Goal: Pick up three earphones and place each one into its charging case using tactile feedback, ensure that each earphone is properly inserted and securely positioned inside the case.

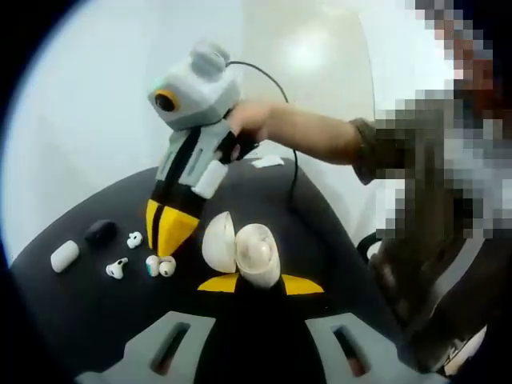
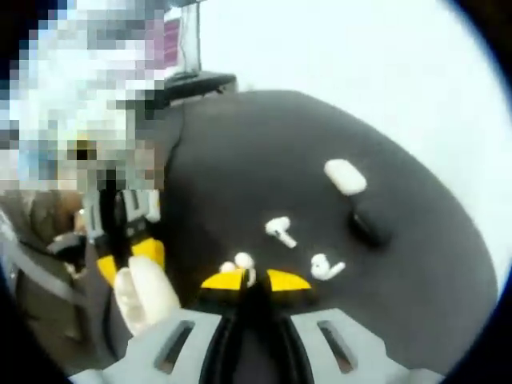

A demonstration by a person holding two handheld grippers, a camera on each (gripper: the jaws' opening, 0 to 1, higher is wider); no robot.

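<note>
A dark round table is seen, carrying all the small things. An open white charging case is held between the yellow tips of the left gripper. The right gripper is lowered onto one earphone, its tips narrow around it. Two other earphones, a closed white case and a black case lie near.

We see both views bright and evenly lit, with soft, faint shadows on the round dark grey table. Above that table in the left gripper view, a pale glare patch shines on the glossy cream floor. Both pictures are soft and slightly blurred, and the table's edge bows strongly toward the fisheye margins.
</note>
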